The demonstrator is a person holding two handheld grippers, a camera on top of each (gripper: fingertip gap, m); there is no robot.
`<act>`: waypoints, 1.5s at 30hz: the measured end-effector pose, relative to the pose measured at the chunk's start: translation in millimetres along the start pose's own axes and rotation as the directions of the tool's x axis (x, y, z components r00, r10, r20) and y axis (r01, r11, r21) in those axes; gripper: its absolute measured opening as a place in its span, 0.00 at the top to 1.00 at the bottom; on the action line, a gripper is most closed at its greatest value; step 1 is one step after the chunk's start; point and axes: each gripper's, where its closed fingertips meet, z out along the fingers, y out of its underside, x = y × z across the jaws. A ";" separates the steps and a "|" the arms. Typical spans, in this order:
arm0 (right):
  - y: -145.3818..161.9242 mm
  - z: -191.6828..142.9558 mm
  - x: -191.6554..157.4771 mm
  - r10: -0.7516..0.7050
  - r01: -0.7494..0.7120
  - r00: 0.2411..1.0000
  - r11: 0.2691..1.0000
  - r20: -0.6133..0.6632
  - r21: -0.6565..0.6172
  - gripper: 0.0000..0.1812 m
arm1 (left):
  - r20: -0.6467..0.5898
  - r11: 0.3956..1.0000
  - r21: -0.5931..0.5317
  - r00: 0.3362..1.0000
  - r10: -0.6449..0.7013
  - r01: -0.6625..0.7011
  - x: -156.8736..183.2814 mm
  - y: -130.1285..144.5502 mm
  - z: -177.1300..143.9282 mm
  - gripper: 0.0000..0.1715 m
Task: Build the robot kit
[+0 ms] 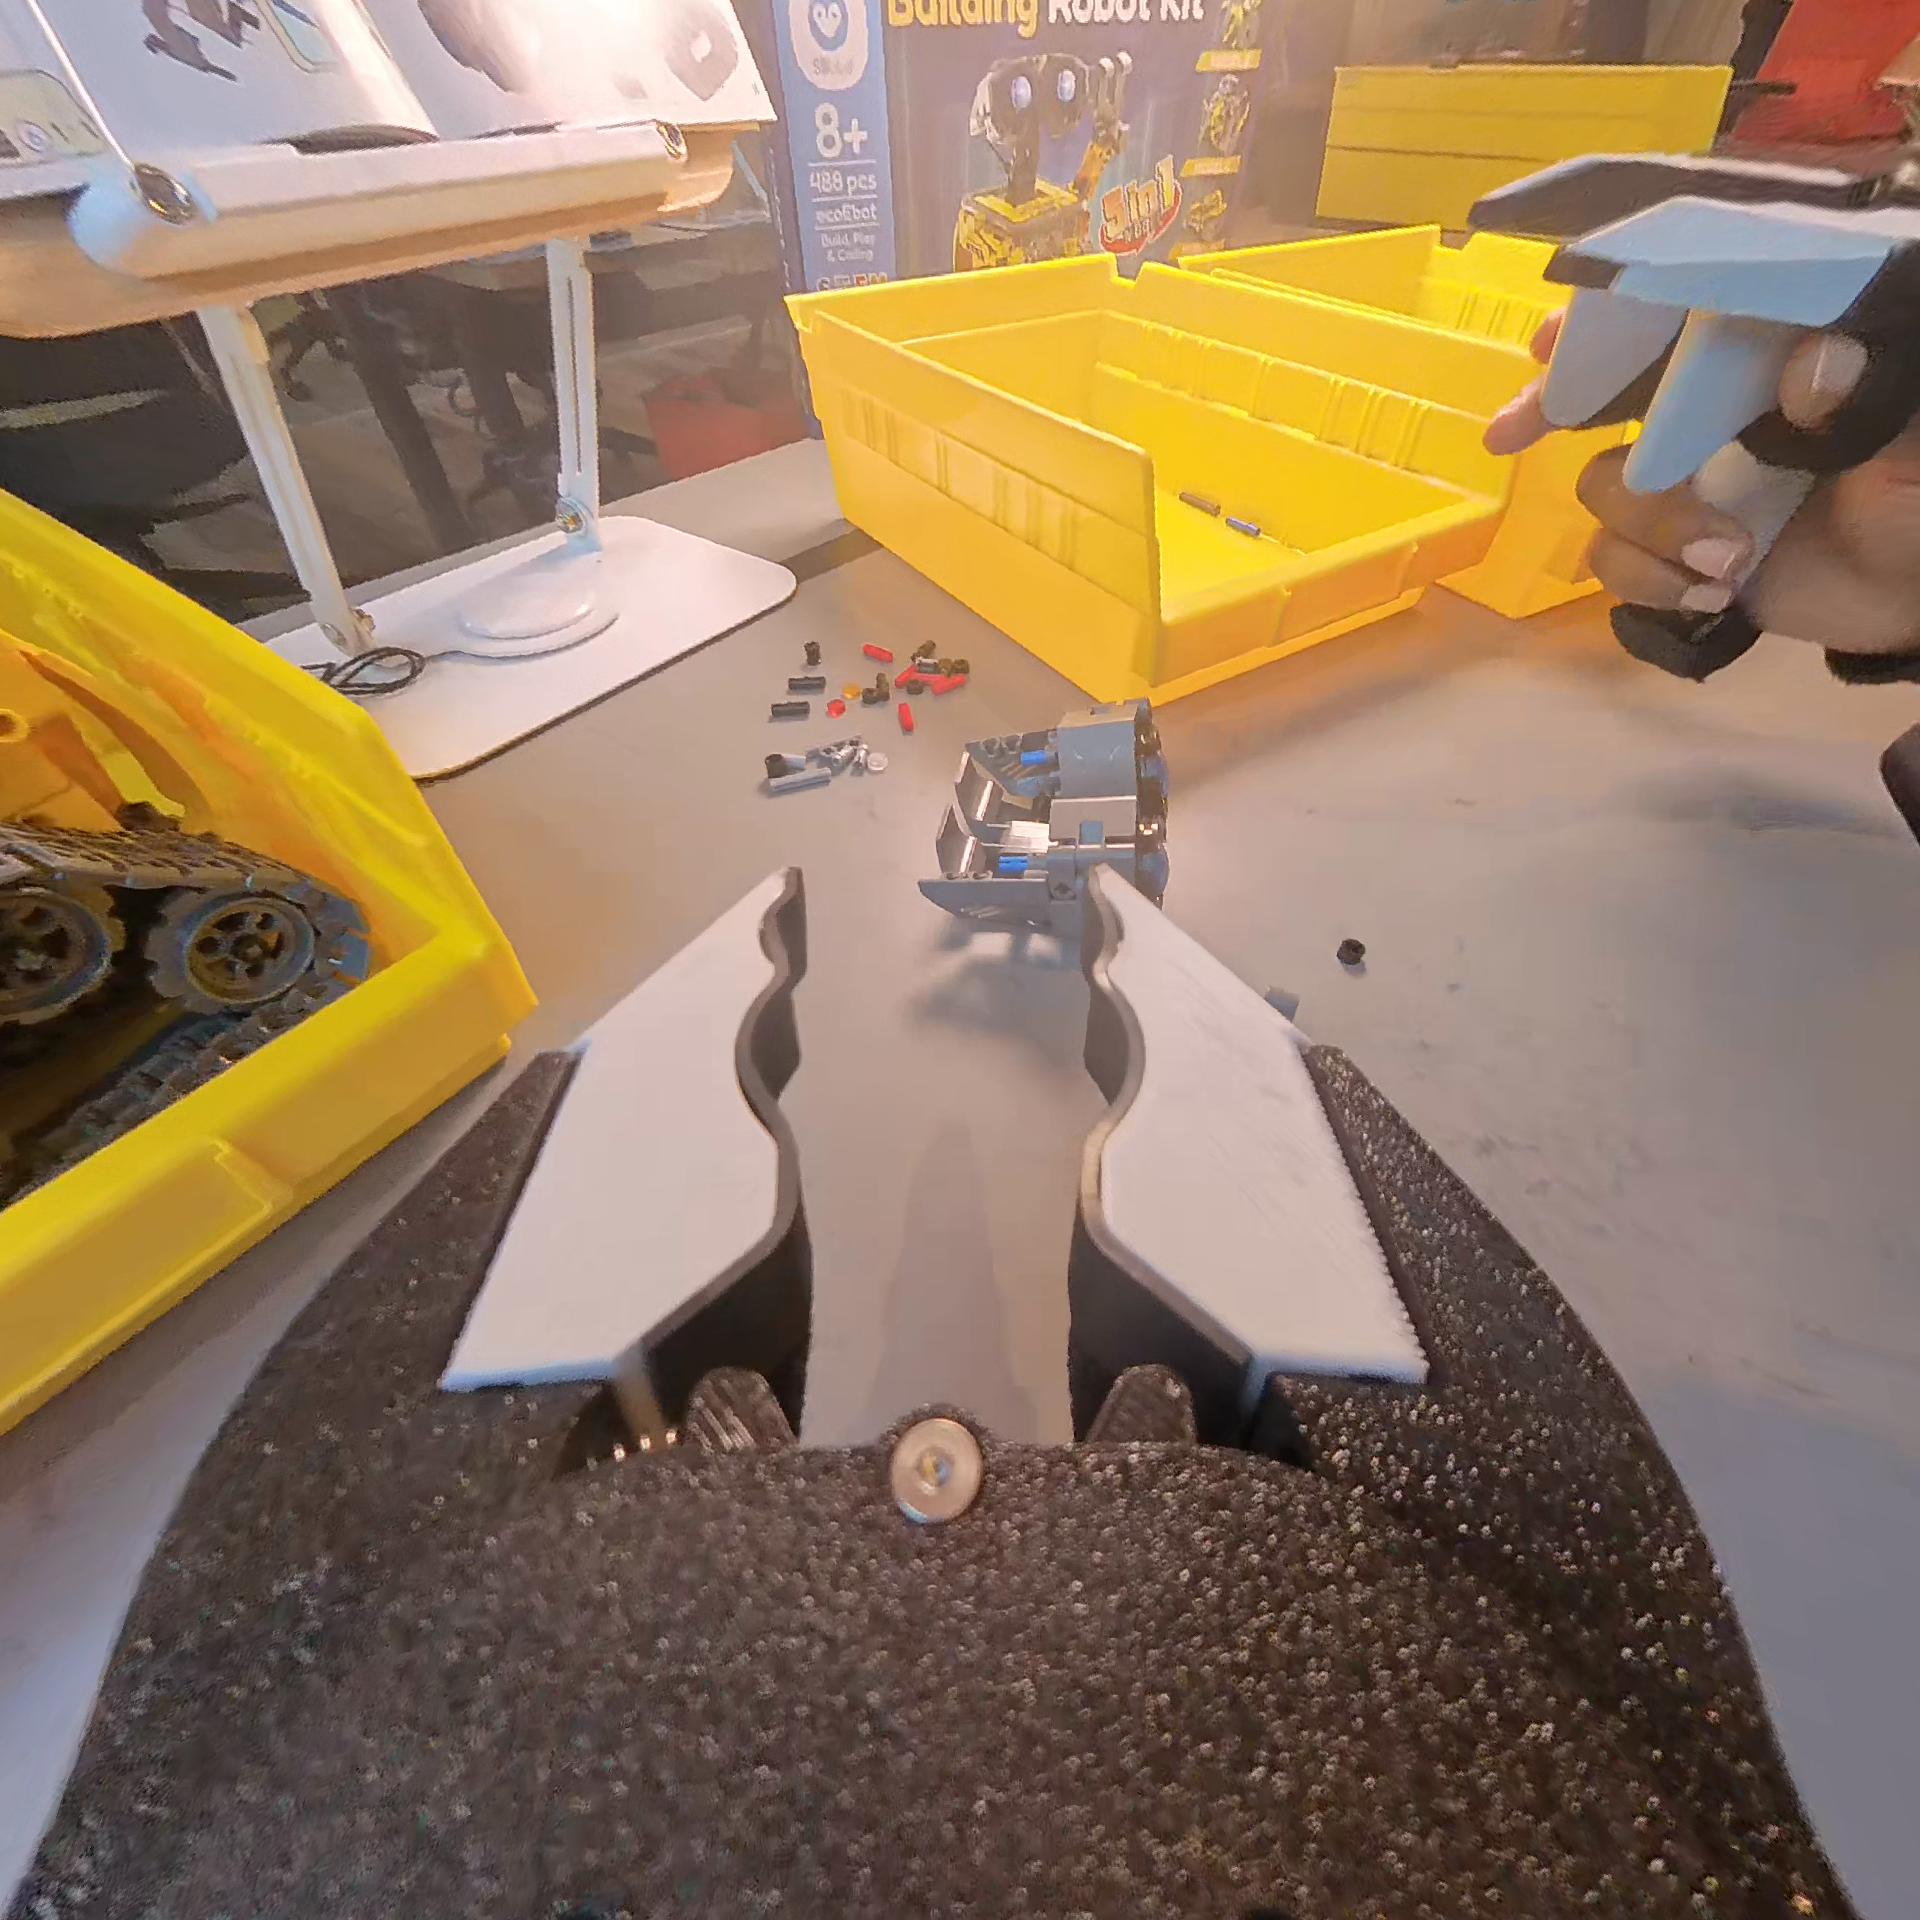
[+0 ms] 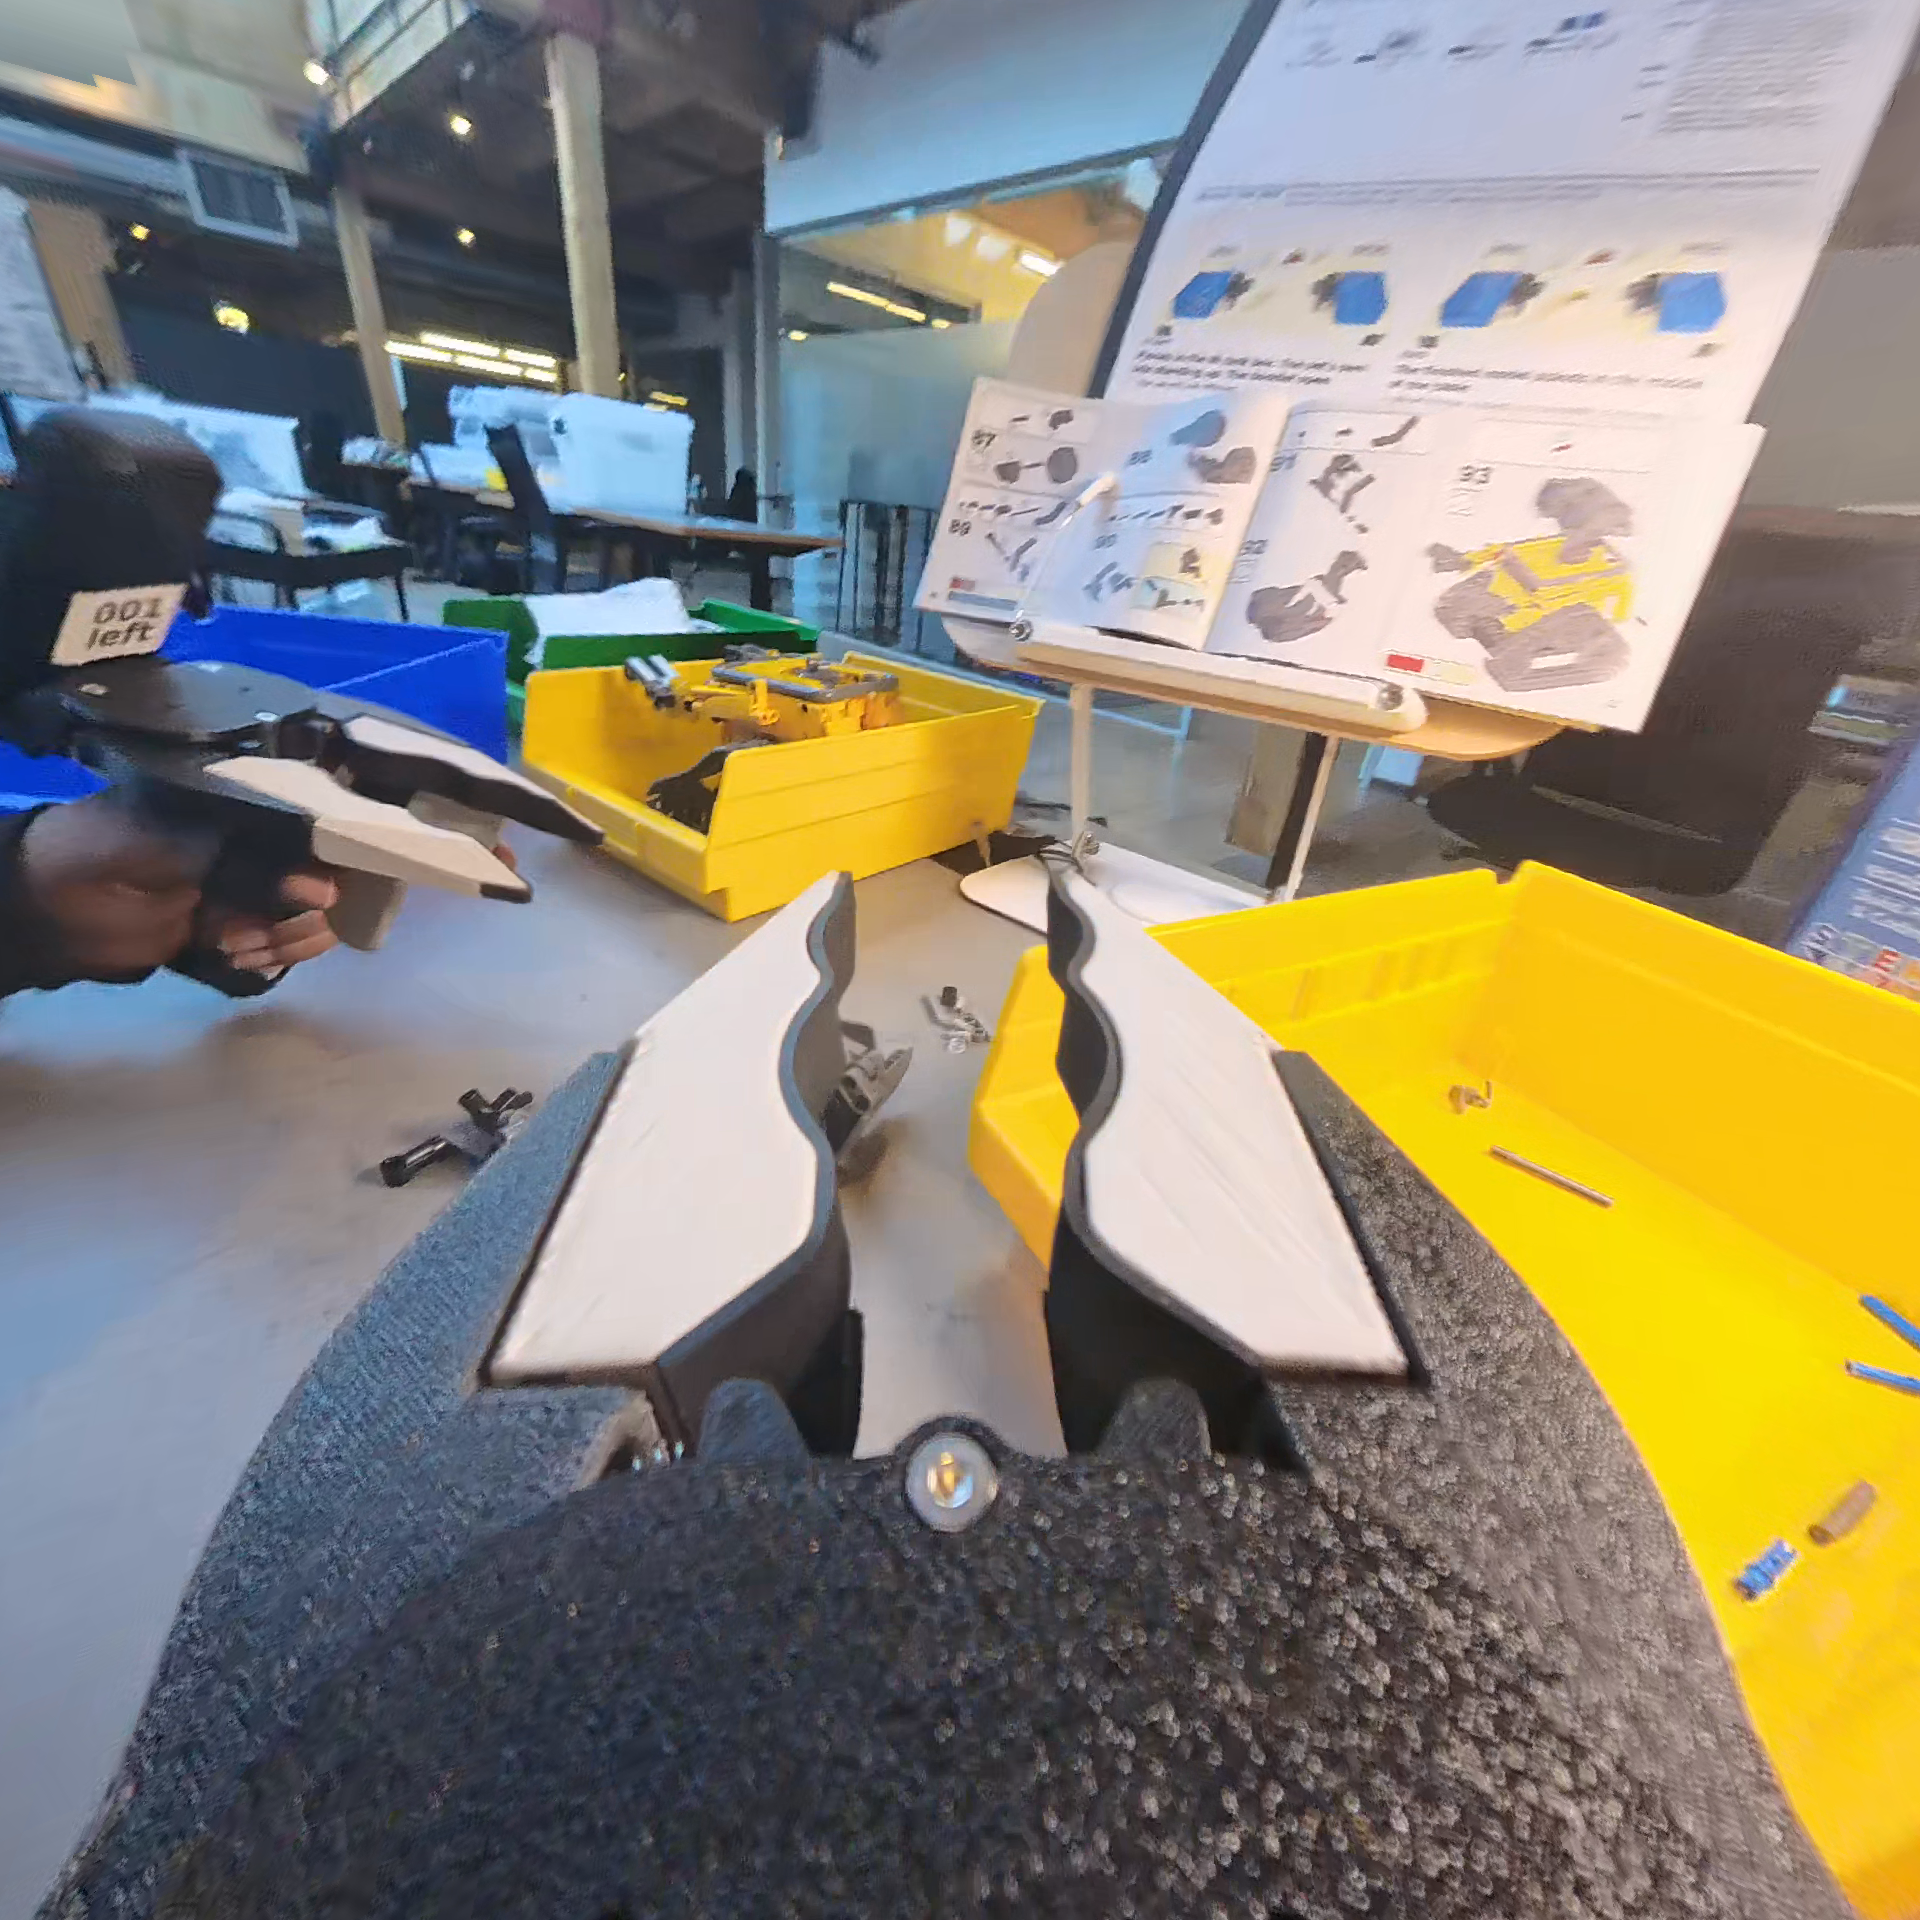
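- Hovering low over the table (image 1: 1455,1039), the left gripper (image 1: 940,883) has its fingers spread and empty, just short of the grey brick model (image 1: 1049,810) mid-table.
- The model looks light, rigid and snap-apart; the blocky sides seem safest to hold.
- The right gripper (image 2: 951,894) is likewise spread, empty, beside the yellow bin (image 2: 1662,987).

Printed lettering and numbers stand on the tall blue cardboard kit box (image 1: 997,135) at the far side of the table. A small pale paper tag (image 2: 120,621) with dark characters sits on the black body of the left gripper (image 2: 561,862). Far right, the open white instruction booklet (image 2: 1299,540) on its stand shows printed step numbers, and the large white printed sheet (image 2: 1507,208) behind it carries text too blurred to read.
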 end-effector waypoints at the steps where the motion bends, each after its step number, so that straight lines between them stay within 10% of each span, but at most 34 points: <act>1: 1.1 -1.6 3.1 0.015 -0.015 1.000 1.000 -0.016 0.014 0.80 | 0.010 1.000 0.012 1.000 0.000 0.000 -2.3 -2.6 -1.7 0.69; 25: -5.6 -9.6 24.7 -0.005 0.009 0.992 0.999 -0.122 0.034 0.76 | 0.015 0.998 0.051 0.999 -0.041 0.040 -9.3 -6.9 -5.4 0.67; 32: -55.2 -78.8 155.3 -0.073 0.014 0.887 0.991 -0.455 -0.131 0.79 | 0.012 0.997 0.040 0.998 -0.067 0.066 -11.5 -2.7 -2.3 0.67; 37: 18.2 -115.8 242.5 -0.015 -0.253 0.875 0.838 -0.484 -0.484 0.81 | 0.017 0.997 0.044 0.998 -0.058 0.057 -11.1 -4.4 -3.2 0.67; 45: 146.0 -118.5 253.4 0.042 -0.350 0.921 0.528 -0.387 -0.774 0.87 | 0.046 0.999 0.043 0.999 -0.027 0.025 -13.7 -5.8 -5.8 0.68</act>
